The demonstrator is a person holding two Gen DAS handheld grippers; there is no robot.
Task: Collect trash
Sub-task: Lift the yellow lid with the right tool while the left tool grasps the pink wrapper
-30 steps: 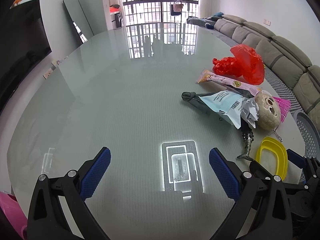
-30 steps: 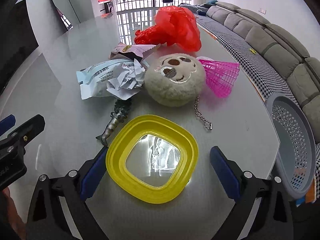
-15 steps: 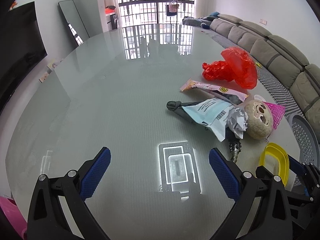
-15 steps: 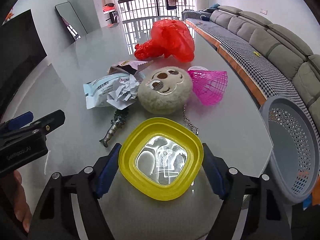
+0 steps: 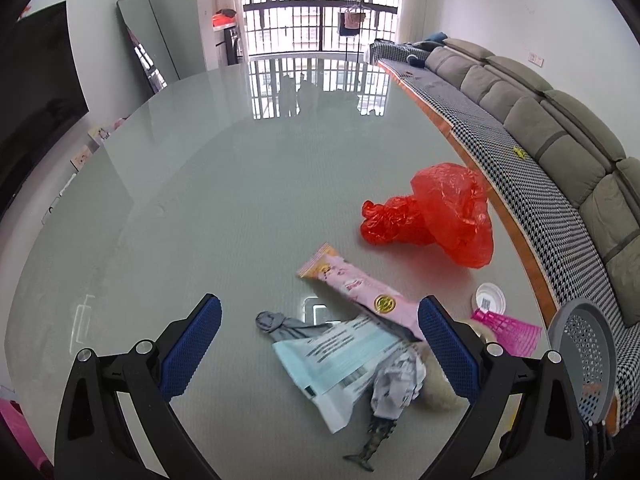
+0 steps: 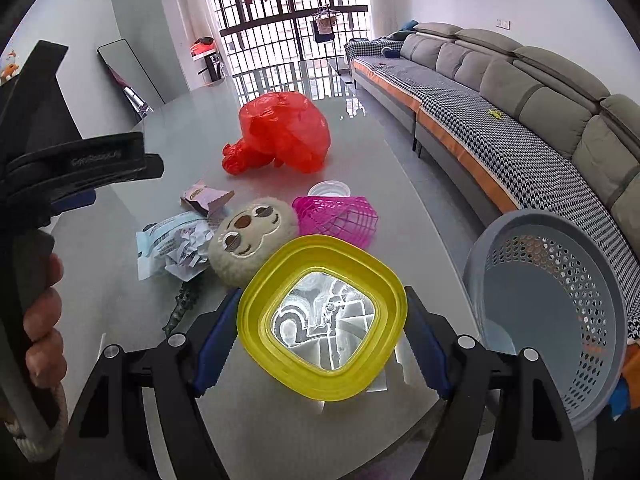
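My right gripper [image 6: 320, 320] is shut on a yellow square lid [image 6: 276, 272] with a clear centre, held tilted above the glass table [image 6: 400, 184]. My left gripper [image 5: 320, 312] stands open over a heap of litter. In that heap lie a pink snack wrapper [image 5: 360, 288], a pale blue mailer bag [image 5: 340, 356] and crumpled paper [image 5: 396, 388]. A red plastic bag [image 5: 440, 216] lies farther back. Nothing is between the left fingers.
A grey perforated basket [image 6: 560, 300] stands off the table's right edge. A plush toy [image 6: 248, 240], a pink mesh cup [image 6: 340, 216], a white cap [image 5: 490, 296] and a toy reptile [image 5: 372, 444] lie by the litter. A sofa [image 6: 520, 80] runs along the right.
My right gripper closed on the yellow lid and lifted it off the table. My left gripper moved right, so the litter heap now lies between its fingers in its view.
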